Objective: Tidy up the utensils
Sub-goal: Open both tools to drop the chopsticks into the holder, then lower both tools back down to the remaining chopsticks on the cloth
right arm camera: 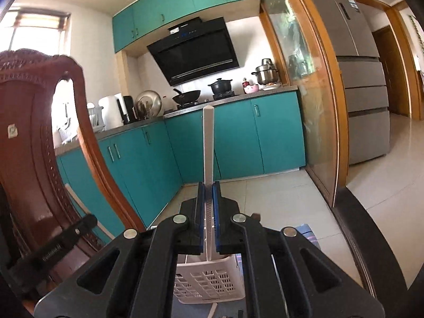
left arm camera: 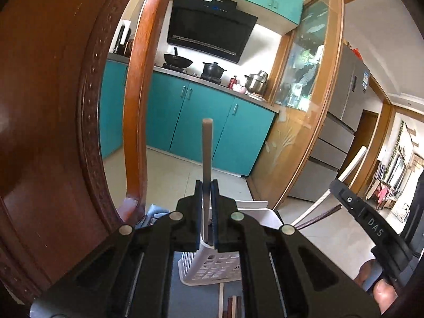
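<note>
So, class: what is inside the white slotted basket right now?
Each gripper lowers one chopstick, beige on the left and white on the right, into the white basket. Its floor stays hidden behind the gripper bodies.

**Home kitchen, open to a hallway**

Teal base cabinets (right arm camera: 238, 132) and matching wall cabinets (right arm camera: 169, 8) line two walls. Black slanted range hood (right arm camera: 196, 53) above a gas hob carrying a wok (right arm camera: 186, 96) and a dark lidded pot (right arm camera: 220, 84). Steel steamer pot (right arm camera: 265, 73) on the grey counter (right arm camera: 137, 123). Grey multi-door fridge (right arm camera: 357, 74) beyond a wood-framed glass partition (right arm camera: 312, 106). Carved wooden chair (right arm camera: 31, 137) close by. Pale tiled floor (right arm camera: 278, 196). Window (right arm camera: 37, 34) at the left.
</note>
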The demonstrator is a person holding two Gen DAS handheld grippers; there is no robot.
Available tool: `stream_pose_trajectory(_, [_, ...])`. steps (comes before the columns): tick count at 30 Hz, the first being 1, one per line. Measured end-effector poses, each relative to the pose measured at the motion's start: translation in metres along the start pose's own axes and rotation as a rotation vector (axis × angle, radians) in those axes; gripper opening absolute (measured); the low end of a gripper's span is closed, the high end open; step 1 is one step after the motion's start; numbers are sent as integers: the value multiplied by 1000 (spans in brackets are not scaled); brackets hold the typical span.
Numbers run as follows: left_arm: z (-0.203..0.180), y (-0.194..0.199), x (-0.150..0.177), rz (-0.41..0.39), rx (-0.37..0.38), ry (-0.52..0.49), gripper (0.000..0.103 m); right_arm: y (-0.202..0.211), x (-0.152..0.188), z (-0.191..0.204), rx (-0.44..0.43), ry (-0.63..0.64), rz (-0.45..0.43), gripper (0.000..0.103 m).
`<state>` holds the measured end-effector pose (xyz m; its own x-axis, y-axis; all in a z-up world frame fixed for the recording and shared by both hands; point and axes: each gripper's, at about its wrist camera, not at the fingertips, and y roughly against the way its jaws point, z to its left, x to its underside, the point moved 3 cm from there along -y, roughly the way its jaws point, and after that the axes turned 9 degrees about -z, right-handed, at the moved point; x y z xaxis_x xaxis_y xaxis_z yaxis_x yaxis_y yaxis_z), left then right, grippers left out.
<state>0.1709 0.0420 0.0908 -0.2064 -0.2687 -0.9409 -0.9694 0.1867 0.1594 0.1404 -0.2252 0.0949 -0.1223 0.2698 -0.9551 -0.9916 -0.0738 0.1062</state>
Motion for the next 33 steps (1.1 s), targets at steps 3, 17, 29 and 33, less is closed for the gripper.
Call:
stream_pose_trajectory(3, [2, 8, 5, -8, 1, -19, 7, 5, 2, -3, 17, 15, 0, 9])
stream_pose_trajectory(17, [-19, 63, 37, 9, 238, -130, 14, 92, 11, -19, -79, 47, 19, 30])
stream_pose_trajectory(29, [-15, -26, 160, 620, 55, -203, 34, -9, 198, -36, 72, 134, 864, 30])
stream_pose_trajectory(33, [-20, -36, 179, 681, 58, -220, 37, -12, 201, -33, 97, 158, 871, 30])
